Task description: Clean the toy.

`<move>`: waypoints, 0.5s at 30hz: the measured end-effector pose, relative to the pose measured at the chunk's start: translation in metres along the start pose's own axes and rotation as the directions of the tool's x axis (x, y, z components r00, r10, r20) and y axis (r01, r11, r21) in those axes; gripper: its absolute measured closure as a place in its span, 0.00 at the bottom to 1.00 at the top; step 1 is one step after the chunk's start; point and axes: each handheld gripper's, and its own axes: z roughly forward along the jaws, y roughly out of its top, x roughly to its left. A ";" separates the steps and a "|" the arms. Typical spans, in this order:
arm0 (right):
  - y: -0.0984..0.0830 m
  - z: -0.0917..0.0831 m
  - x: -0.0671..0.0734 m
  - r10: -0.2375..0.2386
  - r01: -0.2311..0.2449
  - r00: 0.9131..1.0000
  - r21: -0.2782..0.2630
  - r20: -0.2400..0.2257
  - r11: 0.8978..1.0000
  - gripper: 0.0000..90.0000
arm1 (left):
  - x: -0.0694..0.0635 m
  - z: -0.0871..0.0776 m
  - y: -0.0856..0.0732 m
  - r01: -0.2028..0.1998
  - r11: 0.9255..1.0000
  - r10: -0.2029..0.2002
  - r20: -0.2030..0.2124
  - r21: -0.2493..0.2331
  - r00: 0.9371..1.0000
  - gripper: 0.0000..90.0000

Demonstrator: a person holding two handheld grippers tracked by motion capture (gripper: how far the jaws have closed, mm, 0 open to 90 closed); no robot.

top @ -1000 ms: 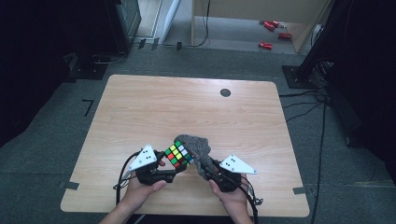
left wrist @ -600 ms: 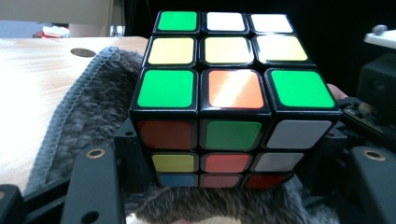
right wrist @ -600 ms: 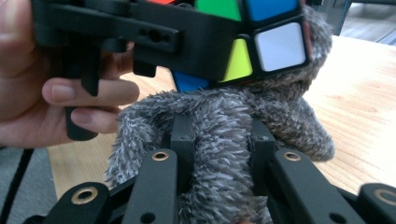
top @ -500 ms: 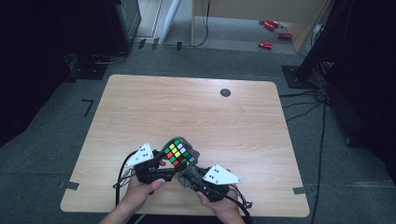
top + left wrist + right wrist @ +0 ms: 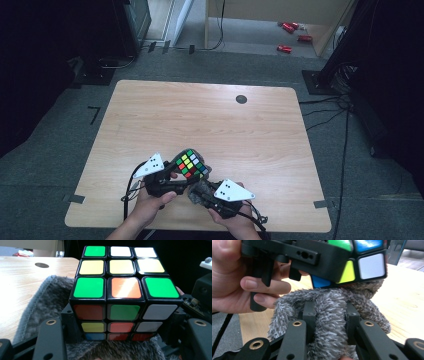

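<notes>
Left gripper (image 5: 172, 186) jaws clenched on puzzle cube (image 5: 190, 164), held above near edge of counter (image 5: 210, 120). Right gripper (image 5: 204, 196) jaws clamp grey fuzzy cloth (image 5: 329, 312), bunched directly under cube, touching its underside; wiping contact there

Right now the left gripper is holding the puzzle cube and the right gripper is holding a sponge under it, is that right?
Not quite: the right gripper holds a fuzzy grey cloth, not a sponge, as the right gripper view shows. The left gripper does hold the puzzle cube.
</notes>
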 end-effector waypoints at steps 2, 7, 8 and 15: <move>0.002 -0.002 -0.003 0.004 -0.004 1.000 -0.009 0.006 1.000 0.79 | 0.000 -0.001 0.000 -0.006 1.000 0.006 0.000 -0.002 1.000 0.39; 0.005 -0.011 -0.018 0.058 -0.055 0.996 -0.044 0.066 0.998 0.79 | 0.000 0.001 0.000 0.001 1.000 -0.001 0.010 0.005 1.000 0.39; 0.004 -0.011 -0.019 0.069 -0.066 0.996 -0.046 0.060 0.997 0.79 | 0.000 0.002 0.000 0.006 1.000 -0.006 0.010 0.007 1.000 0.39; -0.002 0.002 0.001 -0.004 0.004 1.000 0.014 0.029 1.000 0.79 | 0.000 0.003 -0.002 0.007 1.000 -0.007 0.005 0.021 1.000 0.39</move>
